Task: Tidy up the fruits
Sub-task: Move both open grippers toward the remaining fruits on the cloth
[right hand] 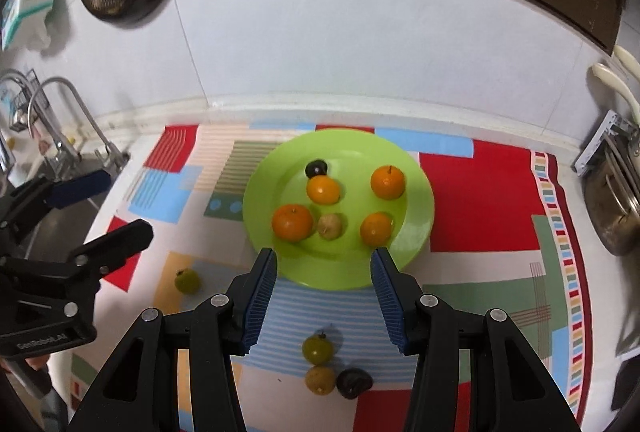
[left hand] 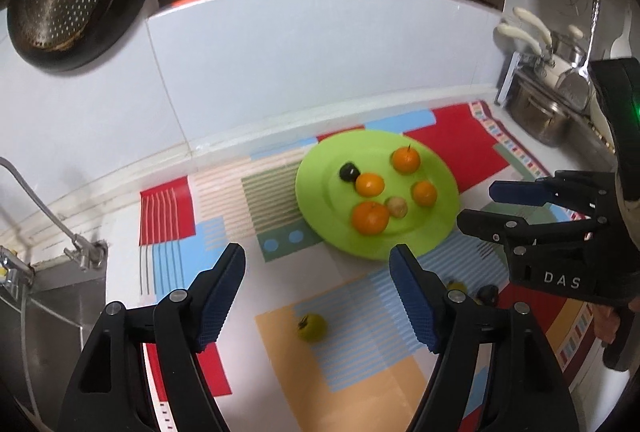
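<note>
While both grippers hang over the patterned mat (right hand: 480,200), the green plate (right hand: 416,232) sits mid-mat w/ four oranges, a tan fruit (right hand: 330,226) at center and a dark one (right hand: 316,168) at 11 o'clock. Left gripper (left hand: 318,296) gapes wide, nothing in it; right gripper (right hand: 324,300) is part open, also empty. Off-plate fruit: one green fruit (right hand: 187,281) at plate's 8 o'clock, three more at 6.

Six small fruits (right hand: 293,222) (four orange) sit on the green plate (right hand: 416,232); perhaps four others (right hand: 318,349) lie on the mat.
</note>
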Tool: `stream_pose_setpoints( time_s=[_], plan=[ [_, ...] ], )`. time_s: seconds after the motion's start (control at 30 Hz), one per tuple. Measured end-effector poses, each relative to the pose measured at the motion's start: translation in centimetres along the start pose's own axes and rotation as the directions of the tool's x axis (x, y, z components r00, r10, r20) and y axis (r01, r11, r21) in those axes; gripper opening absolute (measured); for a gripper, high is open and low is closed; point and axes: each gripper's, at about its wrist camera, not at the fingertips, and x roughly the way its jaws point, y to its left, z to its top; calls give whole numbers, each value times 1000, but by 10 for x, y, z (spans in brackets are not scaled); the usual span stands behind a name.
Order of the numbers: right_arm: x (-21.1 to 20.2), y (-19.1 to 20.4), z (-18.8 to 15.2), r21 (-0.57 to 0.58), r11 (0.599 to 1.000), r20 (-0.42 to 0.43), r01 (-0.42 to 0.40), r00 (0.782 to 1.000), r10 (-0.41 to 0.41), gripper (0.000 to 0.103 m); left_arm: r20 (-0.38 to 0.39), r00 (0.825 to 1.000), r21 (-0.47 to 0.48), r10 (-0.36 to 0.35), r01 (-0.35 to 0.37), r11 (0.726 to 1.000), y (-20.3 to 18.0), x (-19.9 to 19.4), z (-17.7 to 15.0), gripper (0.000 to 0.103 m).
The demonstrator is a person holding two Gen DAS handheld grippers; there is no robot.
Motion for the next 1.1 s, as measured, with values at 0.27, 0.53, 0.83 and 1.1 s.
stream_pose_setpoints(
  time_s=[0.27,0.53,0.83,1.1],
  plan=[
    [35,6,-16,14,1000,-158,-12,987,14,50,-107,994,-34,5,-9,999,10,25,-23,74],
    [49,5,-43,64,998,-194,15,981,-2,50,-156,987,-14,38,-41,999,9,46,-50,74],
    [51,5,-66,63,995,-182,76,981,-63,50,-194,980,2,33,-34,999,10,63,-64,74],
    [62,2,-74,76,994,-213,76,975,-59,50,-226,974,13,25,-23,1000,10,82,-68,73]
  ],
)
